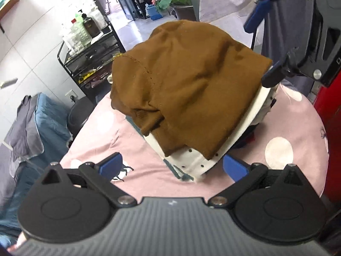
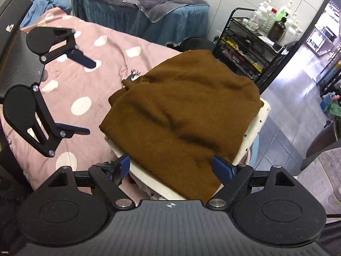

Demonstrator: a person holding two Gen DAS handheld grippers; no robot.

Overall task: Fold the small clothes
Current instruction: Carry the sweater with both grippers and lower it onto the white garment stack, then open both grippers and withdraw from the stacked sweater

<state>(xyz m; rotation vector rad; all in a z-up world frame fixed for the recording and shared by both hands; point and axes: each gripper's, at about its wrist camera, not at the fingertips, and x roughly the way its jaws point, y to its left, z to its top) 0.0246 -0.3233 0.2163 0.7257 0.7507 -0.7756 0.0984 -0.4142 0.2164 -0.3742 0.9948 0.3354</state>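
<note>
A folded brown garment (image 1: 187, 89) (image 2: 183, 115) lies on top of a stack of clothes, directly over a white garment with dark dots (image 1: 191, 164) (image 2: 253, 128). The stack rests on a pink bedspread with white spots (image 1: 102, 140) (image 2: 85, 85). My left gripper (image 1: 172, 166) (image 2: 86, 98) is open, just short of the stack's near edge, with nothing between its fingers. My right gripper (image 2: 172, 167) (image 1: 262, 47) is open too and hovers over the brown garment's edge at the other side, its pads off the cloth.
A black wire trolley (image 1: 89, 64) (image 2: 245, 51) with bottles stands beyond the bed's edge. A blue-covered table with a grey towel (image 2: 162, 2) (image 1: 32, 125) is nearby. A potted plant (image 1: 174, 0) stands on the tiled floor. Something red (image 1: 328, 115) sits at the right.
</note>
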